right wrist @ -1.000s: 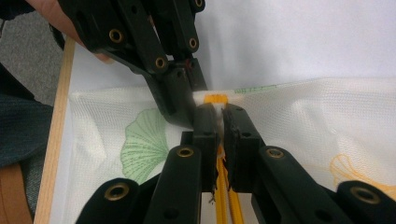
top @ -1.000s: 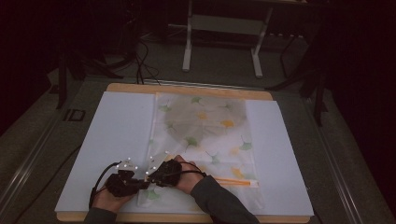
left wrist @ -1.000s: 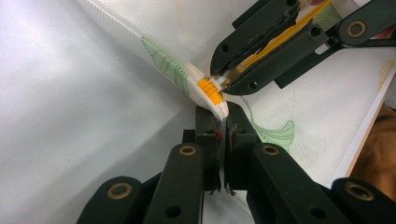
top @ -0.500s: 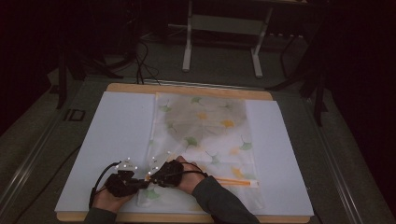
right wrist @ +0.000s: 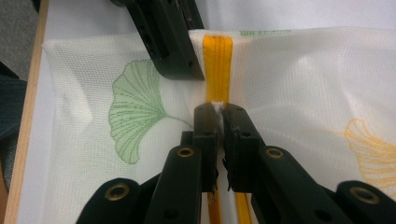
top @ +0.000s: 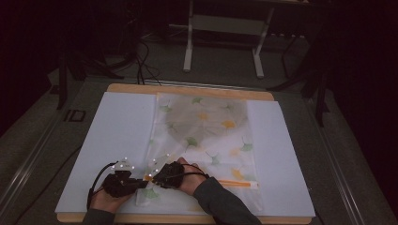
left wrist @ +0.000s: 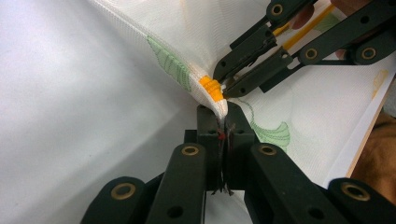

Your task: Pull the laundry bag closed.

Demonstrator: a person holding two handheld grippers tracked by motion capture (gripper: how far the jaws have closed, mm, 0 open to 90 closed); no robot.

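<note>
A white mesh bag (top: 202, 131) printed with green and orange leaves lies flat on the white table top (top: 117, 136). An orange zipper (top: 234, 183) runs along its near edge. At the bag's near left corner the two grippers meet tip to tip. My left gripper (left wrist: 218, 114) is shut on the bag's fabric just past the zipper's orange end (left wrist: 211, 87). My right gripper (right wrist: 215, 109) is shut on a small pale pull at the end of the zipper (right wrist: 217, 60). From above, the left gripper (top: 141, 183) and right gripper (top: 152, 178) almost touch.
The table's wooden front edge (top: 187, 219) runs just behind the hands. A metal stand (top: 225, 28) and cables lie on the dark floor beyond the far edge. White surface stretches to the left (top: 108, 140) and right (top: 281, 150) of the bag.
</note>
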